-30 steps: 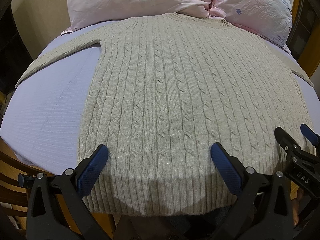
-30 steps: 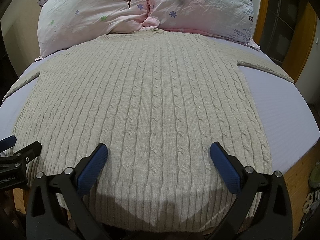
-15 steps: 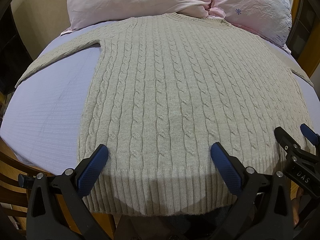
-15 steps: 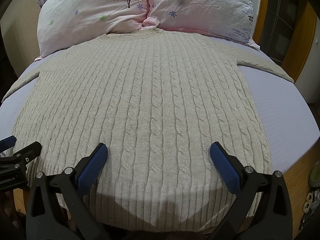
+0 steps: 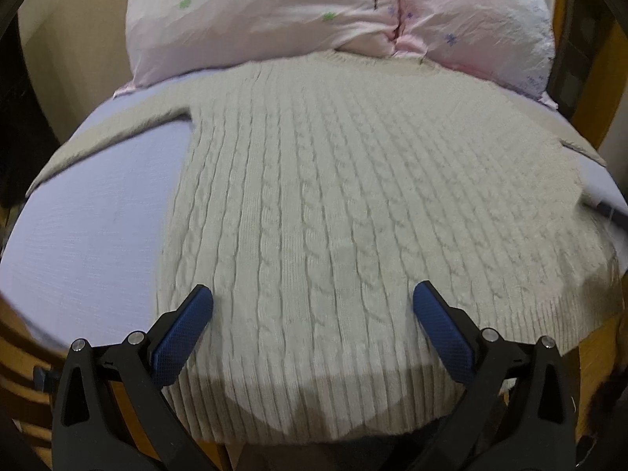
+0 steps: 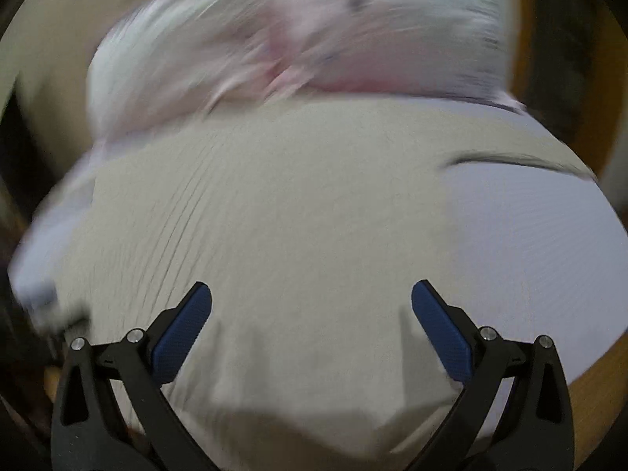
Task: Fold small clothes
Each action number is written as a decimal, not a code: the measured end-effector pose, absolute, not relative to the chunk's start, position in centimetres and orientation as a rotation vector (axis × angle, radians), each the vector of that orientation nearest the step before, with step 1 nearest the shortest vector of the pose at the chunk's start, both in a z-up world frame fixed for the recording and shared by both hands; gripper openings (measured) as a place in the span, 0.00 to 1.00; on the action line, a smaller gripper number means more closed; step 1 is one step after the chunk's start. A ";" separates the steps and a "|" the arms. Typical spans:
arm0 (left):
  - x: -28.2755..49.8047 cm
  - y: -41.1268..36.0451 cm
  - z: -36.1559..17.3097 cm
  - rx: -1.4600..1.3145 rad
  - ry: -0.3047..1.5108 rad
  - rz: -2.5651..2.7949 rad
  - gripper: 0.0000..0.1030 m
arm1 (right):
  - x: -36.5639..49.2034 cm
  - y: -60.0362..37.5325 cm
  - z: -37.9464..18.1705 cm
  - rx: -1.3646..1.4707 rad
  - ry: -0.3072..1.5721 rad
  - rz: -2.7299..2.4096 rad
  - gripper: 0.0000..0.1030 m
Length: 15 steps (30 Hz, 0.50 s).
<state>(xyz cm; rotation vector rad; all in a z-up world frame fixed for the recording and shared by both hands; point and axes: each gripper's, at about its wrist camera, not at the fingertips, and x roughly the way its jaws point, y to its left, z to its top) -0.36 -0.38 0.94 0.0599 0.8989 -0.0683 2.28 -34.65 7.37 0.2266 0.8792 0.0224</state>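
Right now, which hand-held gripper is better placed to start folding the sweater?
Probably the left hand-held gripper: open above the beige cable-knit sweater, with its left sleeve clearly visible. The right view is motion-blurred.

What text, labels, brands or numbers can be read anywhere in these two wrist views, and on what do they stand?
None can be read.
The beige cable-knit sweater shows no tag or print.
The pink floral pillows carry flower and tree prints, no words.
The right wrist view is motion-blurred; nothing there is legible.
The black grippers with blue pads, left and right, show no markings.
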 end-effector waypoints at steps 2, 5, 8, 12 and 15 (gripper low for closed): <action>0.2 0.3 1.8 0.022 0.830 -0.117 0.99 | 3.5 -42.0 8.7 0.443 0.810 -0.050 0.98; 0.5 1.4 3.4 -0.014 0.709 -0.143 0.99 | 6.0 -53.1 8.4 0.694 0.765 -0.238 0.87; 1.2 2.4 4.6 -0.023 0.622 -0.097 0.99 | 8.2 -61.1 6.7 0.822 0.773 -0.420 0.65; 3.2 5.9 5.6 -0.126 0.592 -0.060 0.99 | 9.9 -69.3 3.9 0.966 0.765 -0.609 0.62; 4.0 8.9 5.6 -0.236 0.565 -0.066 0.99 | 10.2 -71.9 2.7 1.032 0.711 -0.619 0.58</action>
